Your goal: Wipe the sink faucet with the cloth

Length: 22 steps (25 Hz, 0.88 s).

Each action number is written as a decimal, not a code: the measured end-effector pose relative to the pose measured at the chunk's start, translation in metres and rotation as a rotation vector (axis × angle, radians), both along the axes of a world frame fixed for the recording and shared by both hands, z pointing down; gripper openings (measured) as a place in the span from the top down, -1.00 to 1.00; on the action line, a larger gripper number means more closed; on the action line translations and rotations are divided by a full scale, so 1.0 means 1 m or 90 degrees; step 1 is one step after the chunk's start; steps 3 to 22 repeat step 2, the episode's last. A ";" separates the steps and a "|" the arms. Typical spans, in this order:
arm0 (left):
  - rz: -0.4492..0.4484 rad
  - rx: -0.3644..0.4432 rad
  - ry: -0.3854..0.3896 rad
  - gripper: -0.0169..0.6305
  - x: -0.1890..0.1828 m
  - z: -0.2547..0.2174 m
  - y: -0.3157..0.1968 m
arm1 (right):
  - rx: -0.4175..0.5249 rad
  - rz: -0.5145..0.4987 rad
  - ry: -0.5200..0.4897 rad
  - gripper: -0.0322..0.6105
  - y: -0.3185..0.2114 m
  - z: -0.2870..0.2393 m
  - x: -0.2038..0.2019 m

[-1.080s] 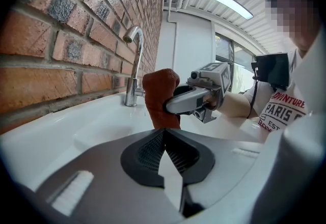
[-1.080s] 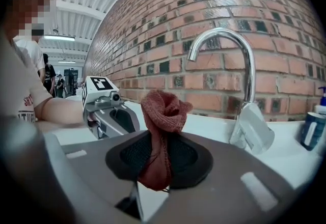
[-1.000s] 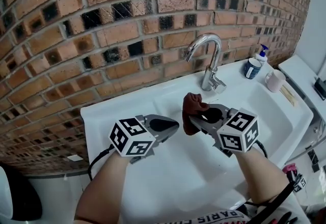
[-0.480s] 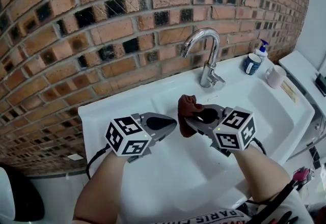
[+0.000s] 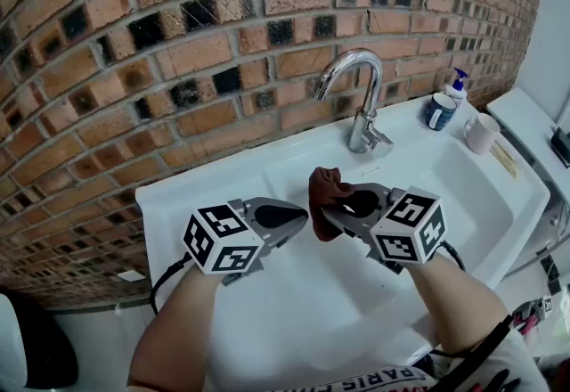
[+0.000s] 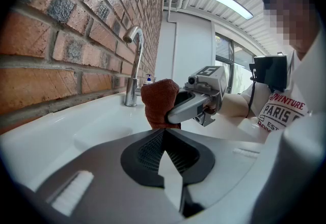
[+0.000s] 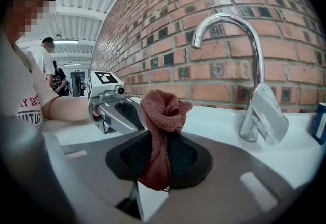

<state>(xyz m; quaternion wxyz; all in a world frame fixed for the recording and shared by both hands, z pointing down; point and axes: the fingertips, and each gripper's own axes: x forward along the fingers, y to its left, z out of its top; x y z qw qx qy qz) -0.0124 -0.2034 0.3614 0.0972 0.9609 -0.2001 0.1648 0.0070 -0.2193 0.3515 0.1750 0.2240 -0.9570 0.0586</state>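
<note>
Head view: cloth [image 5: 328, 188] bunched upright, pinched in right gripper [image 5: 338, 210] jaws, over sink [image 5: 294, 310] basin, short of faucet [image 5: 361, 101]. Left gripper [image 5: 298, 221] jaws together, empty, just beside. Barely shifted over last second; wiping not begun.

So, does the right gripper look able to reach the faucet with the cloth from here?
Probably yes. The right gripper, shut on the cloth, faces the faucet with only bare sink between them; the left gripper sits off to the side.
</note>
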 end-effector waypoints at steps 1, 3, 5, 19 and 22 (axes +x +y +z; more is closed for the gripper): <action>0.000 0.000 0.000 0.95 0.000 0.000 0.000 | 0.000 -0.002 0.000 0.63 0.000 0.000 0.000; 0.000 0.001 0.000 0.95 0.000 0.000 0.000 | 0.001 -0.004 0.000 0.63 0.001 0.000 -0.001; 0.000 0.001 0.000 0.95 0.000 0.000 0.000 | 0.001 -0.004 0.000 0.63 0.001 0.000 -0.001; 0.000 0.001 0.000 0.95 0.000 0.000 0.000 | 0.001 -0.004 0.000 0.63 0.001 0.000 -0.001; 0.000 0.001 0.000 0.95 0.000 0.000 0.000 | 0.001 -0.004 0.000 0.63 0.001 0.000 -0.001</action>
